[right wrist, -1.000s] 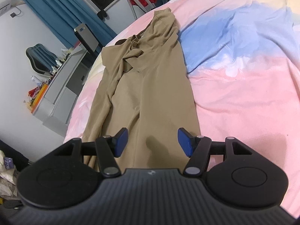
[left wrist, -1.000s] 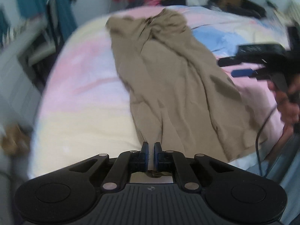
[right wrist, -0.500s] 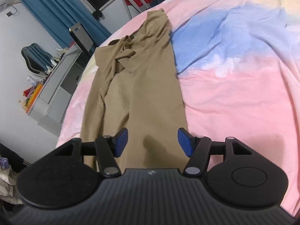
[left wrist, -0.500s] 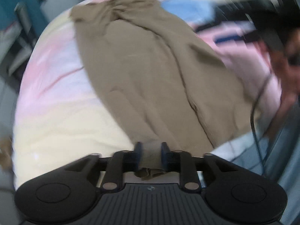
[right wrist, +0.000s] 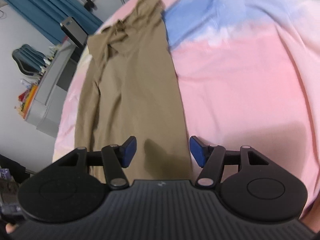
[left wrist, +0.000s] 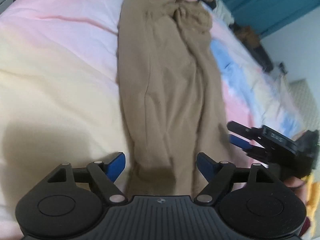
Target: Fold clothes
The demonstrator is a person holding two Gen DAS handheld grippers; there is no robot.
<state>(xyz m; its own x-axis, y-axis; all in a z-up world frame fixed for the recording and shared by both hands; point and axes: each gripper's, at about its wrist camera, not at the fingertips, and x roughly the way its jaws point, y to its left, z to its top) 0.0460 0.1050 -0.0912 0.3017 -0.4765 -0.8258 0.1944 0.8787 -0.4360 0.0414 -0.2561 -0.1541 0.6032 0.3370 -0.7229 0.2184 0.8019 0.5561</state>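
A tan garment point(left wrist: 170, 92) lies lengthwise along a pastel bed point(left wrist: 56, 64), folded into a long narrow strip with its far end bunched. My left gripper point(left wrist: 161, 165) is open and empty over the garment's near end. My right gripper point(right wrist: 163, 150) is open and empty above the near end of the same garment point(right wrist: 132, 92), towards its right edge. It also shows in the left wrist view point(left wrist: 240, 138), just right of the garment.
The bed's pink, blue and yellow cover point(right wrist: 240, 80) spreads right of the garment. A grey desk point(right wrist: 50, 92) and chair point(right wrist: 26, 60) stand beyond the bed's left edge. Piled clothes point(left wrist: 246, 34) and a teal curtain point(left wrist: 270, 4) lie at the far end.
My left gripper was shut on the garment's near edge; it has opened and let go. The garment now lies narrower. My right gripper stayed open and moved closer.
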